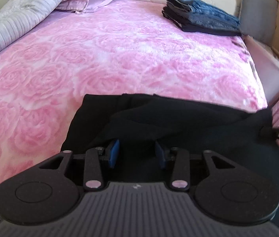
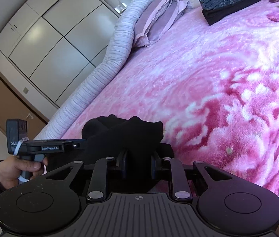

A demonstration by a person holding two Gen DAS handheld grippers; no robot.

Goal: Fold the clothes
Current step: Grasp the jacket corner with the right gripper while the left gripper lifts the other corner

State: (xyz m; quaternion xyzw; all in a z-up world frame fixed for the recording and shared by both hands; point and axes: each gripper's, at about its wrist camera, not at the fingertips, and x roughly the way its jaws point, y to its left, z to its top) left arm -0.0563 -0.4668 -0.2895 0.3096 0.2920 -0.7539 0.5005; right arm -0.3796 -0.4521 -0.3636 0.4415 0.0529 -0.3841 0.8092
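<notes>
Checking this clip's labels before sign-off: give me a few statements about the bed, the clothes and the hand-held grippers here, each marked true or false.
1. A black garment lies at the near edge of the pink blanket. True.
2. The folded stack includes blue jeans. True.
3. The folded stack sits beside the black garment. False: it lies at the far end of the bed.
4. The blanket is plain white. False: it is pink with a rose pattern.
5. Black fabric lies between the fingers of the right hand-held gripper. True.

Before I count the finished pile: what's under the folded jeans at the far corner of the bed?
Under the folded blue jeans lies a folded black garment, and below that the pink rose blanket. Whether more pieces sit between them cannot be seen; the layers cover each other.
</notes>
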